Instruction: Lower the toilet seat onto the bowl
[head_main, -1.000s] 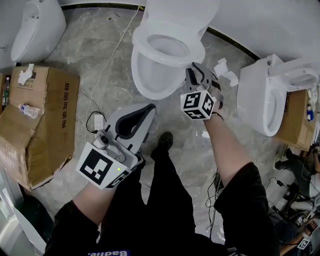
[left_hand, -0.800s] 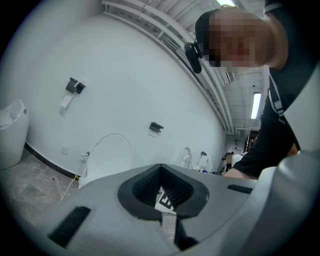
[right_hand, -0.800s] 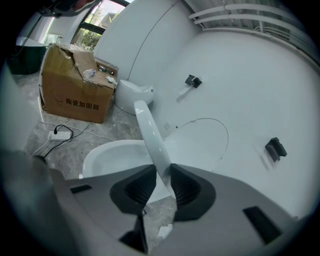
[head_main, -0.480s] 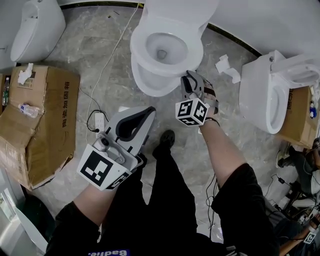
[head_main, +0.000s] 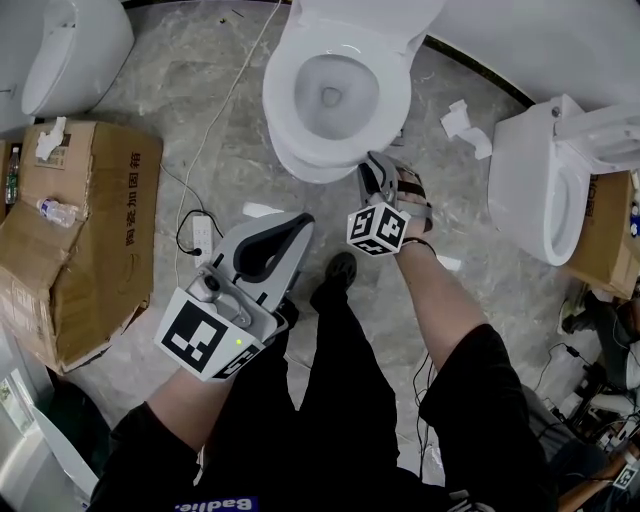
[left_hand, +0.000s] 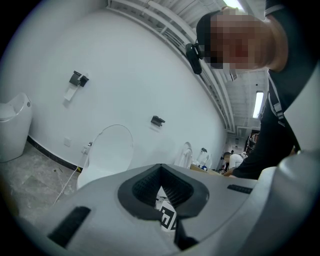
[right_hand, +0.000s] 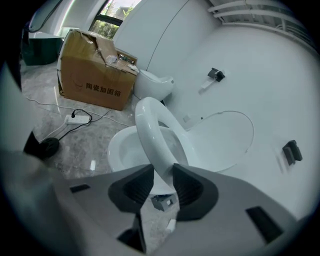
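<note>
Altogether three toilets (head_main: 335, 90) (head_main: 60, 50) (head_main: 545, 190) — one seat (right_hand: 150, 130) (tilted) — one power strip (head_main: 200, 237)

Toilet bowl (head_main: 281, 100) on the floor (head_main: 170, 90), cardboard box (head_main: 100, 270) well to its left, bottle (head_main: 58, 211) lying on the box, power strip (head_main: 201, 236) on the floor between box and bowl, second toilet (head_main: 545, 195) to the right, paper scraps (head_main: 462, 121) between the two toilets

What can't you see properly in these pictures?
Head view: the toilet is cut off at the back by the top edge.
Left gripper view: the left gripper hides nearly everything of it below the raised lid.
Head view: the label on the bottle lying on the cardboard box is too small to read.
</note>
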